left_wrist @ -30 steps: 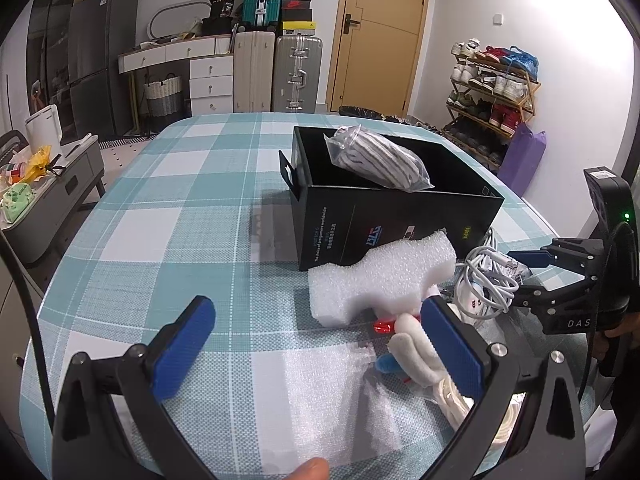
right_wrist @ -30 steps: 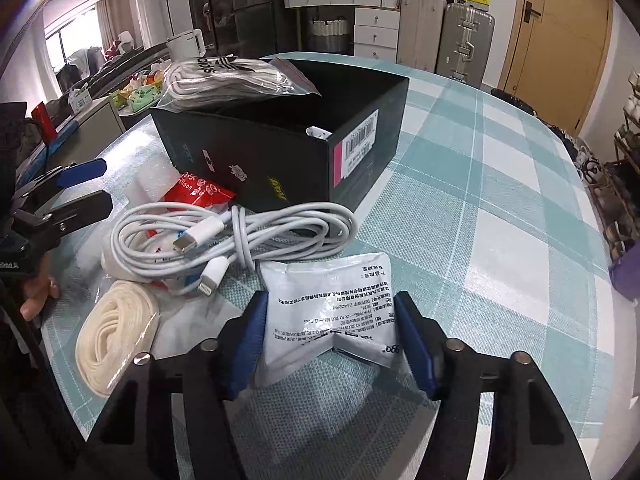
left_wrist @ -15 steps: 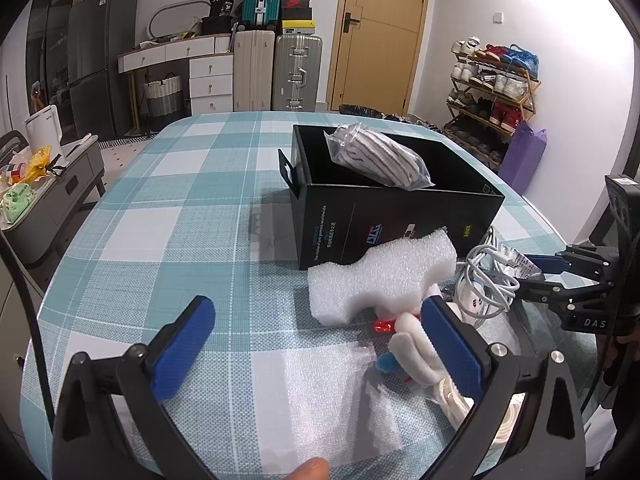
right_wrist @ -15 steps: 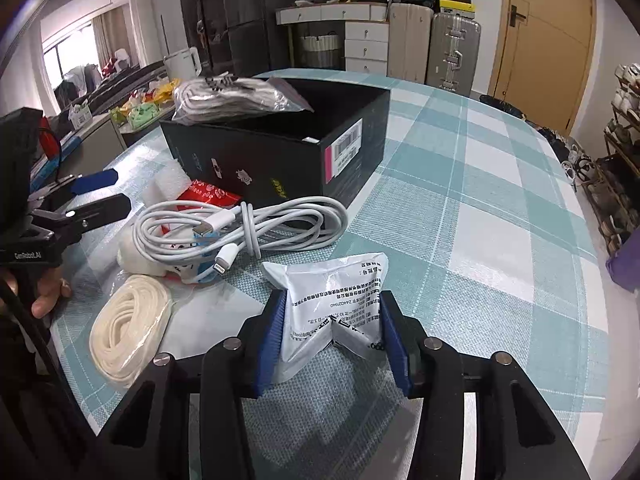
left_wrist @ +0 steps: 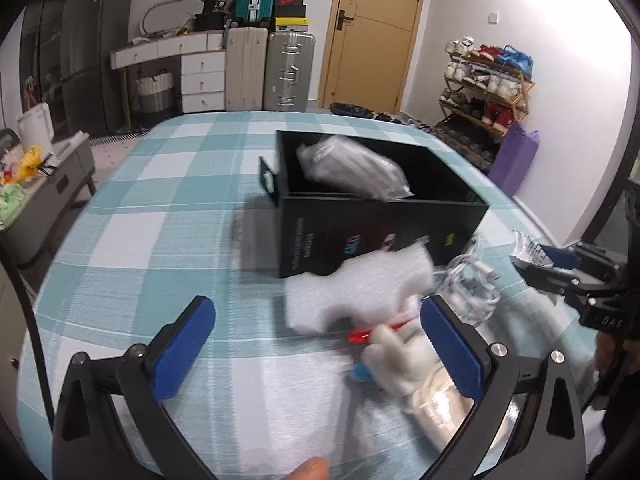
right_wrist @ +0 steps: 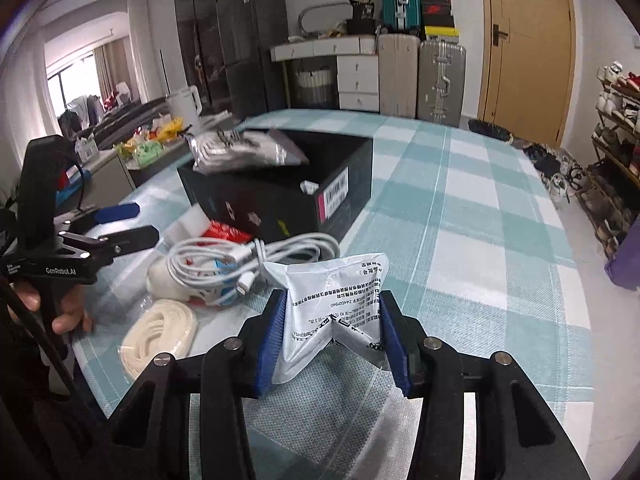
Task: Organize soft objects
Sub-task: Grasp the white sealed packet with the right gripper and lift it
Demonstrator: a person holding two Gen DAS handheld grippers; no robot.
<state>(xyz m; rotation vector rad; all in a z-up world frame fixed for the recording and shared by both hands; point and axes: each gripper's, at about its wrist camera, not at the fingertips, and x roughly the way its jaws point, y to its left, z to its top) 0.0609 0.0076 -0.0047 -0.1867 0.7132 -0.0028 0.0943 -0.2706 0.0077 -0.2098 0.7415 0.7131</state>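
Checked cloth in teal and white covers the table [right_wrist: 500,216] where we work, and nearest to us our right gripper [right_wrist: 332,336] has just closed its blue pads onto a white printed packet [right_wrist: 340,300], which buckles between them. Just beyond it lie a white cable [right_wrist: 256,252] and a coil of cream cord [right_wrist: 160,336], while our left gripper [left_wrist: 320,348] hangs spread wide over the cloth, gripping nothing. Farther back stands the black box [right_wrist: 280,204] with a bagged bundle [right_wrist: 244,148] resting across its rim.
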